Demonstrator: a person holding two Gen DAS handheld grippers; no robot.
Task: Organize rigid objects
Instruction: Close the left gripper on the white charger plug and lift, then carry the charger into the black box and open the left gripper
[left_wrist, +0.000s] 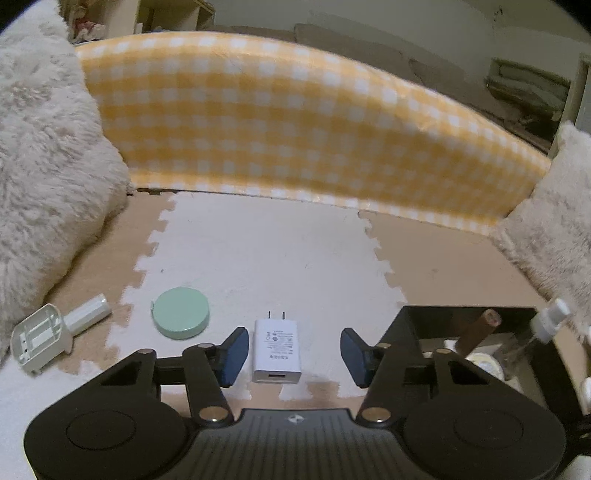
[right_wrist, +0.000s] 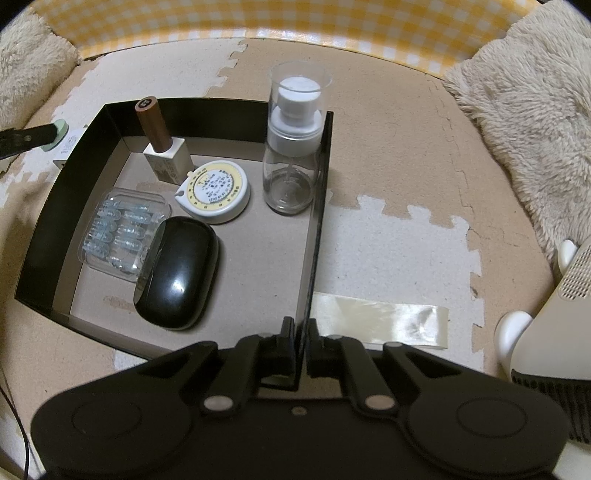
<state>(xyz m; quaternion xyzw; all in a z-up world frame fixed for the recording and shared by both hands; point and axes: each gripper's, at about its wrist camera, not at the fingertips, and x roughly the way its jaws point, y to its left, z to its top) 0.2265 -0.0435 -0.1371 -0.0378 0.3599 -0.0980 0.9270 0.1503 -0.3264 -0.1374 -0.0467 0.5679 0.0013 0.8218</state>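
Your left tool (left_wrist: 290, 354) sits with jaws partly apart around the white charger (left_wrist: 276, 350) on the floor mat (left_wrist: 266, 251), pads not touching it. Your right tool (right_wrist: 301, 345) is clamped narrow on the black box (right_wrist: 317, 229) wall. The green round case (left_wrist: 181, 313) lies just left of the charger.

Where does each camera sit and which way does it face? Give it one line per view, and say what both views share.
Left wrist: rides on the left gripper, looking forward and down past its open fingers at a white charger on the foam mat.
Right wrist: rides on the right gripper, looking steeply down, its fingers shut on the wall of the black box.
Shared: the box, spray bottle, brown-capped bottle, yellow checked cloth and charger.
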